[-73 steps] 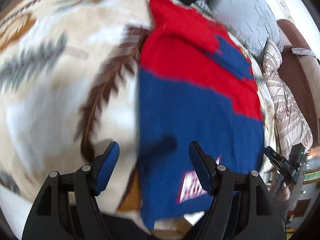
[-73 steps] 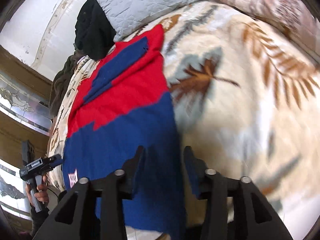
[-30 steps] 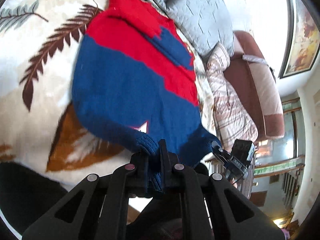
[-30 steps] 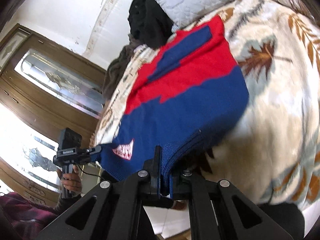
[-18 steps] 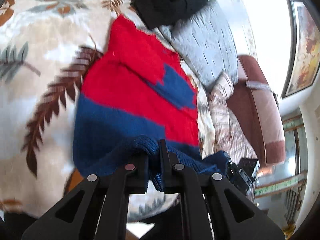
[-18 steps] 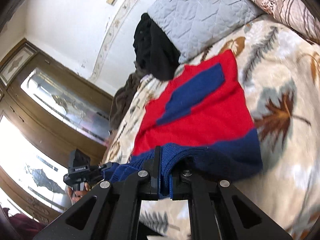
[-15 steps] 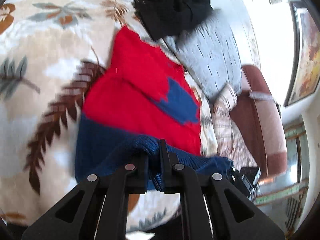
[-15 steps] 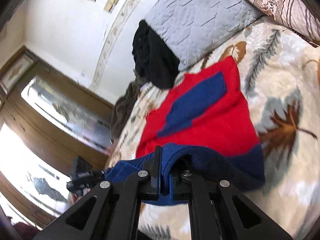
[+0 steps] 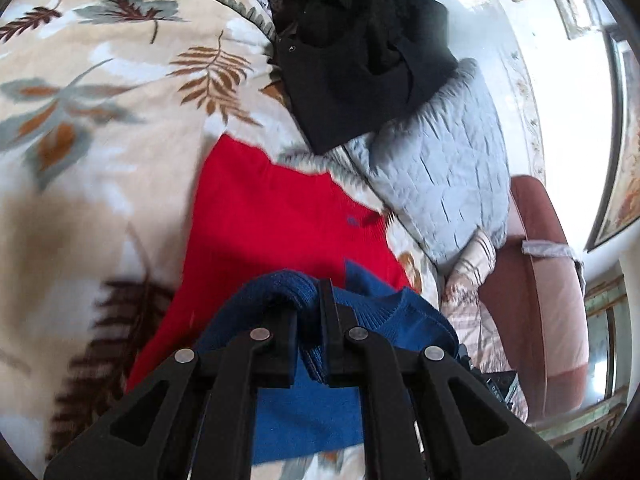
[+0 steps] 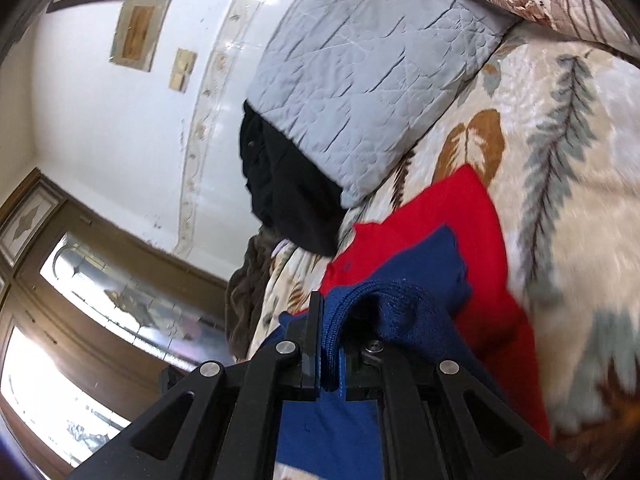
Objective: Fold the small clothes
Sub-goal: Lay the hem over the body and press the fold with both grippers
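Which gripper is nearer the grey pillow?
Right, as far as the views show. The right gripper sits just below the pillow; the left gripper holds the sweater farther away.

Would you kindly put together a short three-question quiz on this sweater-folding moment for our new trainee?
1. True or false: both the left gripper and the right gripper are shut on the sweater.
2. Which colour is the part of the sweater pinched in the grippers? A) red B) blue C) black
3. Fill in: beyond the sweater, a black garment lies against a grey quilted ____.

Key:
1. True; each pair of fingers is closed on knit fabric.
2. B; the blue hem is lifted over the red half, which lies on the leaf-patterned blanket.
3. pillow
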Motion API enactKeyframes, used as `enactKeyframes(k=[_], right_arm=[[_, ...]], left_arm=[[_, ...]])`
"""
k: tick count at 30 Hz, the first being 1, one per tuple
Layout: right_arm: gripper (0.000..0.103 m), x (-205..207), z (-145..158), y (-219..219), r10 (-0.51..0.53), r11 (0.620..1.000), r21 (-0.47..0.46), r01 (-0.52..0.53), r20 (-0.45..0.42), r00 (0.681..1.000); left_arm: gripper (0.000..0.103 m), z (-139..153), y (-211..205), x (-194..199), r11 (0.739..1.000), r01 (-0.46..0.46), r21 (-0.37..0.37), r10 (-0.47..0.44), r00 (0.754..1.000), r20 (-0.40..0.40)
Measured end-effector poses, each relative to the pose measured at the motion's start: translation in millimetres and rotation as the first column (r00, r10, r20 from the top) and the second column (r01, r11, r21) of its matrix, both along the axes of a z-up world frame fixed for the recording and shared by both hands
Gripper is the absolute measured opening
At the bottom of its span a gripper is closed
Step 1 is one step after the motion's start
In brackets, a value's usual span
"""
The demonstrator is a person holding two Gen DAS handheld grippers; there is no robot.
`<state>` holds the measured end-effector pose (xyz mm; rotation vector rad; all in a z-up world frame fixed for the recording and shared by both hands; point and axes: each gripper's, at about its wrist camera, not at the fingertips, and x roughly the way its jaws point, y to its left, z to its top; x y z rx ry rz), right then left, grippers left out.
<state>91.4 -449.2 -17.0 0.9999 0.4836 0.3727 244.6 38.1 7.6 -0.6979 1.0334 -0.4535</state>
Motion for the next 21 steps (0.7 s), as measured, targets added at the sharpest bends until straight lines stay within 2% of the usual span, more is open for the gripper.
enactKeyframes(k=[7, 10, 11, 12, 14, 15, 17, 18, 19, 20, 21], right_arm=[[0.005, 70, -13, -15, -0.035, 0.999, 0.021, 0.036, -0.034, 0.999], [0.005, 95, -24, -20, -0.046, 0.998, 0.047, 0.049, -0.052, 0.998], [0.005, 105, -33, -23, -0.057, 0.996, 0.061, 0.062, -0.081, 0.995], [0.009, 111, -41, -25, -0.06, 0.995, 0.079, 0.069, -0.112, 0.992], [0.009, 121, -58, -29, -0.079, 0.991, 0.091, 0.1, -0.212, 0.974], [0.008, 122, -62, -30, -0.078, 0.99, 0.096, 0.102, -0.232, 0.97], [0.014, 112, -57, -34, -0.072, 0.986, 0.134, 0.1, -0.199, 0.977], [0.02, 102, -51, -37, -0.078, 0.983, 0.15, 0.101, -0.151, 0.985], [0.032, 85, -42, -43, -0.1, 0.979, 0.167, 0.113, -0.083, 0.992], [0.04, 69, -37, -48, -0.142, 0.974, 0.171, 0.147, -0.038, 0.989], [0.051, 55, -34, -52, -0.191, 0.968, 0.16, 0.191, -0.016, 0.981]], left_arm=[[0.006, -11, -19, 74, 0.999, -0.018, 0.051, 0.02, 0.999, -0.037], [0.006, -25, -27, 98, 0.995, -0.03, 0.092, 0.036, 0.998, -0.061], [0.006, -33, -29, 104, 0.994, -0.03, 0.108, 0.039, 0.996, -0.081], [0.006, -43, -31, 110, 0.993, -0.027, 0.117, 0.04, 0.993, -0.108], [0.008, -55, -29, 116, 0.996, -0.03, 0.079, 0.042, 0.988, -0.149], [0.008, -54, -25, 117, 0.998, -0.034, 0.052, 0.042, 0.986, -0.164], [0.008, -45, -14, 113, 0.998, -0.023, -0.054, 0.014, 0.985, -0.173], [0.008, -40, -10, 110, 0.997, -0.02, -0.077, 0.007, 0.987, -0.161], [0.009, -33, -6, 105, 0.995, -0.014, -0.098, 0.0, 0.99, -0.139], [0.011, -27, -3, 100, 0.994, -0.004, -0.112, -0.01, 0.993, -0.12], [0.013, -23, -2, 93, 0.993, 0.006, -0.116, -0.019, 0.994, -0.105]])
